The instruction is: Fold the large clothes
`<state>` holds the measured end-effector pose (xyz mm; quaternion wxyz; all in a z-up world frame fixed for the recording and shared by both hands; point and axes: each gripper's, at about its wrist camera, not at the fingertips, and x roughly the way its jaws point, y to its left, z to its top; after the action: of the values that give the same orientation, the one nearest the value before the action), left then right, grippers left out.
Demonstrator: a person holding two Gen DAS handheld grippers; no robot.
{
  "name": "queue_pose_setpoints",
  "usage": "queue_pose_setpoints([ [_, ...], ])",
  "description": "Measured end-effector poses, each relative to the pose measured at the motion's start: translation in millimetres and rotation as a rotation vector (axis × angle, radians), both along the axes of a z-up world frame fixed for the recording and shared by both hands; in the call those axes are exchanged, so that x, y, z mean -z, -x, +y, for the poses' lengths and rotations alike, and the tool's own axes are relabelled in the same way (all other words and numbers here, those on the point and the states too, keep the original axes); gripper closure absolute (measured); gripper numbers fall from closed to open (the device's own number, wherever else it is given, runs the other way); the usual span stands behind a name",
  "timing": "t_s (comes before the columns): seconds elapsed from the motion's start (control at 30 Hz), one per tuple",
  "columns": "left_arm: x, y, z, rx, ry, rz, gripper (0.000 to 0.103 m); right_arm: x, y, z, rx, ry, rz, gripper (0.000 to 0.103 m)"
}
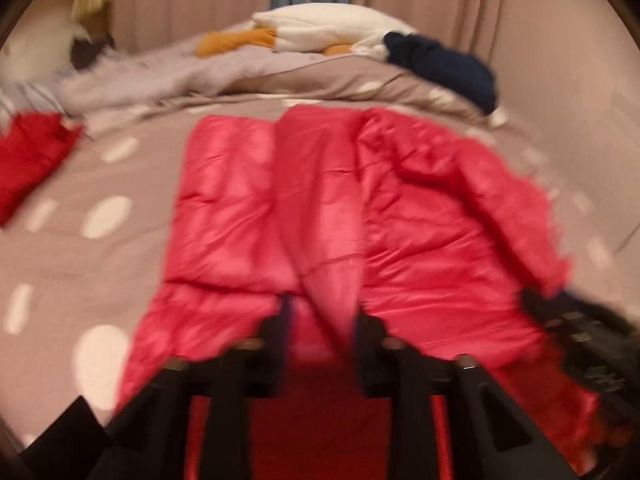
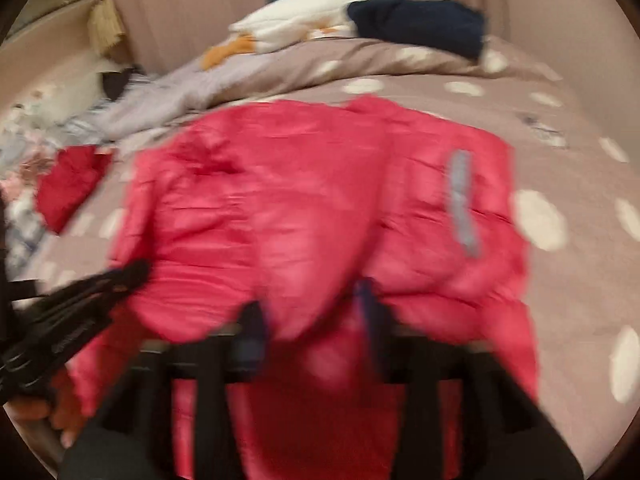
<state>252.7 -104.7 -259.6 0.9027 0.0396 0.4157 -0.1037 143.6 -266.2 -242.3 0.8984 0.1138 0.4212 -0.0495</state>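
Observation:
A large red padded jacket (image 1: 320,208) lies spread across the bed, and both views are blurred. My left gripper (image 1: 322,320) is low over its near hem. A long fold of the jacket runs down between the two black fingers, but the blur hides whether the pads press on it. My right gripper (image 2: 312,312) is at the near hem further right, with its fingers wide apart around a puffy bulge of the jacket (image 2: 320,208). A grey strip (image 2: 462,204) shows on the jacket's right half. Each gripper appears at the edge of the other's view: right gripper (image 1: 556,312), left gripper (image 2: 128,276).
The bed cover (image 1: 100,248) is taupe with white dots. A second red garment (image 1: 28,160) lies at the left. At the head of the bed are a crumpled lilac sheet (image 1: 160,76), a white and orange plush (image 1: 312,28) and a navy garment (image 1: 444,64). Curtains hang behind.

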Motion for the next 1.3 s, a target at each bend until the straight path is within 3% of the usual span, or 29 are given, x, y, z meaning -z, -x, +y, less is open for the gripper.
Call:
queue_pose_setpoints([
  [0.03, 4, 0, -1, -0.027, -0.060, -0.033, 0.014, 4, 3, -6, 0.061, 0.038, -0.004, 0.016],
  [0.07, 9, 1, -1, -0.060, -0.108, -0.090, 0.007, 8, 7, -15, 0.113, 0.054, -0.012, 0.012],
  [0.1, 15, 2, 0, -0.060, -0.111, -0.109, 0.006, 14, 7, -22, 0.130, 0.032, -0.007, 0.012],
  [0.2, 37, -6, 3, -0.055, -0.067, -0.060, 0.006, 43, -3, -37, 0.164, -0.060, 0.027, 0.010],
  [0.4, 47, -35, 12, -0.077, 0.054, 0.015, 0.006, 61, -28, -42, 0.166, 0.055, 0.002, 0.003],
  [0.63, 46, -41, 1, -0.104, 0.036, 0.026, 0.006, 70, -87, -69, 0.180, 0.040, 0.033, 0.000],
  [1.07, 52, -131, -18, -0.152, 0.020, 0.028, 0.004, 67, -239, -101, 0.180, 0.066, 0.045, 0.000],
  [1.3, 43, -116, -15, -0.159, 0.003, 0.040, 0.003, 53, -252, -112, 0.188, 0.064, 0.035, 0.000],
])
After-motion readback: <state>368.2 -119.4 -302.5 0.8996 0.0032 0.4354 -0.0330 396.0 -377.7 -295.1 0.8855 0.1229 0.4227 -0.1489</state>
